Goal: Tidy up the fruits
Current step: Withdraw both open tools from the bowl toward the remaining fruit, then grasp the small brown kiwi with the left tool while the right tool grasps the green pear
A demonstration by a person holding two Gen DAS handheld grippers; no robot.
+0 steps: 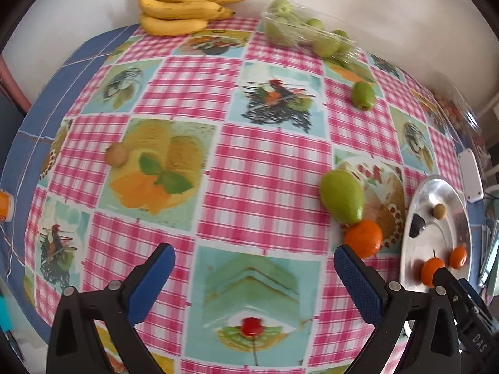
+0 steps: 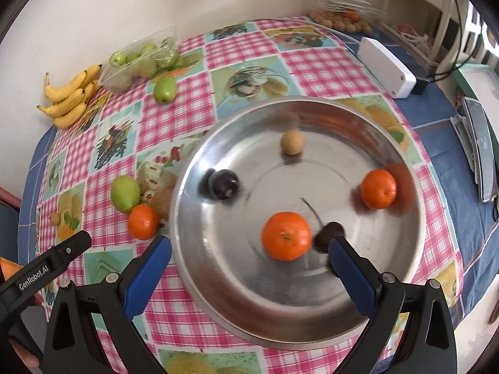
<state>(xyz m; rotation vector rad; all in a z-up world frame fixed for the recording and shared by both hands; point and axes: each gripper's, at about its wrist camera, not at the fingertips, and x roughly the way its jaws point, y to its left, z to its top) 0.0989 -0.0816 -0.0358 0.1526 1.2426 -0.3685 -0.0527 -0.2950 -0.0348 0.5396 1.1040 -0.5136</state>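
Both claws are spread wide and empty. The left claw hangs over the checked tablecloth near the front edge of the worktop, and the right claw hangs over the front rim of the round metal tray.

The tray sits toward the right side of the worktop and holds five pieces of fruit, all apart from one another: a mandarin near the front, with a small dark fruit with a stem just right of it, partly behind the right claw's blue fingertip; a second mandarin by the right wall; a dark plum on the left; and a small tan round fruit toward the back.

Just outside the tray's left rim a third mandarin lies on the cloth, touching a green mango behind it. A small brown fruit lies alone toward the left side of the worktop. Further back a single green fruit lies loose on the cloth, near a clear plastic container of green fruits at the back edge. A bunch of bananas rests at the back edge by the wall, left of the container. A white box stands near the back right corner.
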